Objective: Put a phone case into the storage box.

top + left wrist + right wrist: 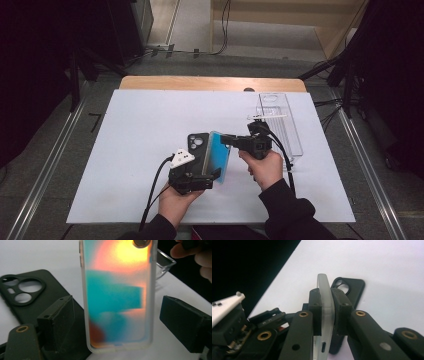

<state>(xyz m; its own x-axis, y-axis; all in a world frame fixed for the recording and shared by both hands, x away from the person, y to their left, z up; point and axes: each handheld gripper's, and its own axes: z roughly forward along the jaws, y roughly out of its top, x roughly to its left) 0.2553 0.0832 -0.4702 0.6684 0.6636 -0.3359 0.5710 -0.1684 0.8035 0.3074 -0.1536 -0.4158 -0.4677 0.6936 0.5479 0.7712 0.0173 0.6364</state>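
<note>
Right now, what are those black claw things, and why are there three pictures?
A person sits at a table covered in white, holding a squeeze-tool in each hand. One picture looks down from above; the other two come from small cameras riding on the tools. The right gripper pinches a see-through colourful phone case by its edge and holds it upright. The left gripper is open, its jaws standing on either side of that case without pressing it. A black phone case lies flat on the table, and a clear plastic tray sits farther back.
</note>
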